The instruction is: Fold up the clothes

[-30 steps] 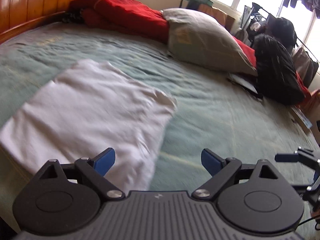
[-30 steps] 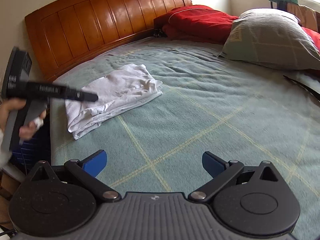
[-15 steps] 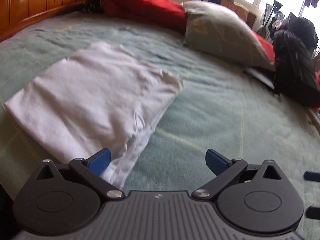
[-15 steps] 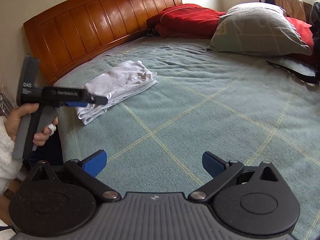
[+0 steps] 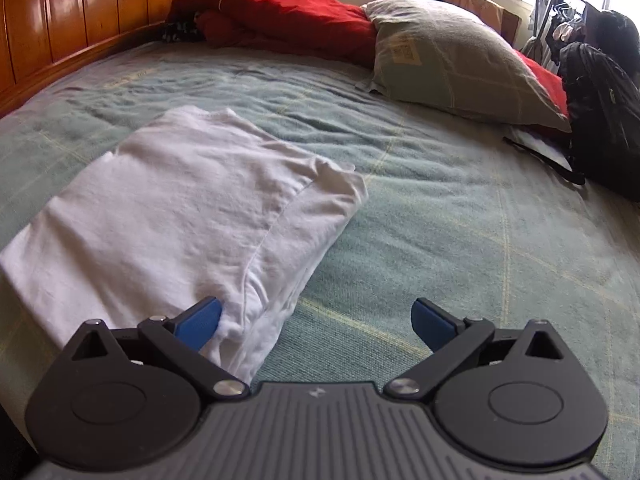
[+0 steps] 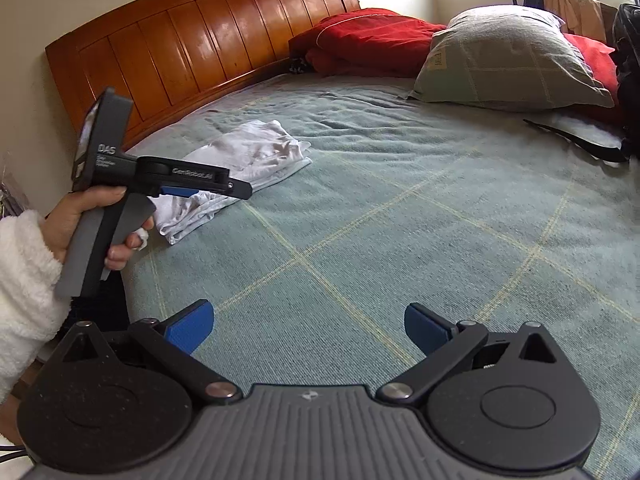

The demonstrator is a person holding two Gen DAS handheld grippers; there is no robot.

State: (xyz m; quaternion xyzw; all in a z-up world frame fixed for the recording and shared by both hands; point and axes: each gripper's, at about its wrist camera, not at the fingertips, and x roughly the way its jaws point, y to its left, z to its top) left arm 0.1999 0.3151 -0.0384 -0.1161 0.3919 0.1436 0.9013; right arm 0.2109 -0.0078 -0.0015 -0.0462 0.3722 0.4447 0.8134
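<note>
White cotton, a folded T-shirt (image 5: pixel 180 216), lies flat on the teal blanket (image 5: pixel 460 232) of the bed, near the wooden headboard (image 6: pixel 208 52) and well apart from the grey-green pillow (image 5: pixel 452 60). The left gripper (image 5: pixel 316 316) is held low and level over the shirt's near corner, its fingers (image 5: pixel 200 318) spread wide with nothing between them; the left one sits over the cloth, though contact cannot be told. In the right wrist view a hand (image 6: pixel 94 224) in a fluffy white sleeve (image 6: pixel 24 280) grips that tool's handle, pointing it forward at the shirt. The right gripper (image 6: pixel 308 324) hovers over bare blanket, well apart from the shirt, fingers equally wide and empty.
</note>
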